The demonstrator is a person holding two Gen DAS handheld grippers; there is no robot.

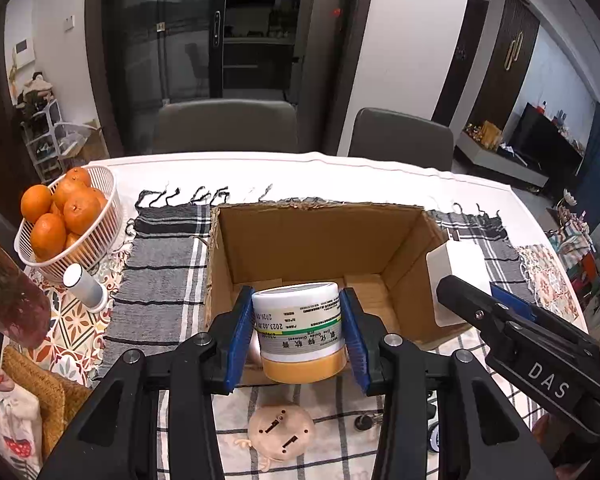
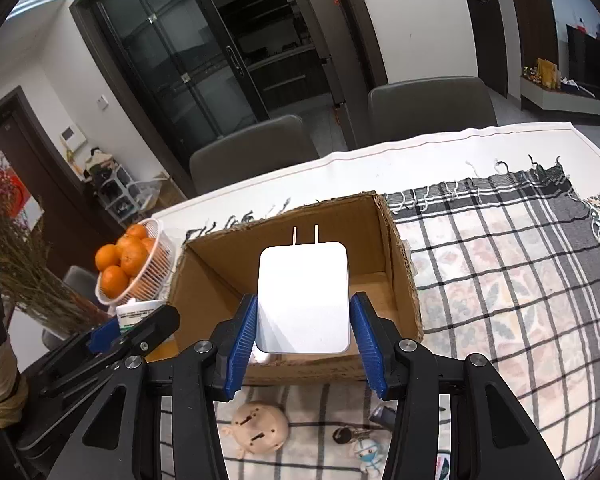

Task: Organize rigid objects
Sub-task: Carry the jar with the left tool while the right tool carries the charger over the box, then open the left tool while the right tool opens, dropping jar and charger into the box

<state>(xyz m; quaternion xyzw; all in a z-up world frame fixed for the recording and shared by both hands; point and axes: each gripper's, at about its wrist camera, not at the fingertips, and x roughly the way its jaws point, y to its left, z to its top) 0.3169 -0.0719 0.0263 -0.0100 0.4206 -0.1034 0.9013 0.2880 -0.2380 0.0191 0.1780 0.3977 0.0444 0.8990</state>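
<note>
Now both tongs carry something at the open box [image 1: 320, 248], which sits mid-frame on the checked cloth over the bench [image 2: 480, 148]. Left tongs [image 1: 298, 332], low centre of the left view, are clamped on a jar [image 1: 300, 328]: white lid end away from the camera, label sideways, amber base nearest. Blue pads press its round sides, so it looks stiff and fairly weighty if full; smooth plastic could twist or slip, and a grip across the labelled middle seems soundest. Right tongs [image 2: 304, 334], low centre of the right view, are closed on a white charger [image 2: 304, 296], pads on its two narrow edges, prongs pointing away toward the box's far wall. It looks light, hard and glossy, best held by those flat edges and set down gently to spare the prongs. Both things hang over the box's near side, not yet resting inside.
</note>
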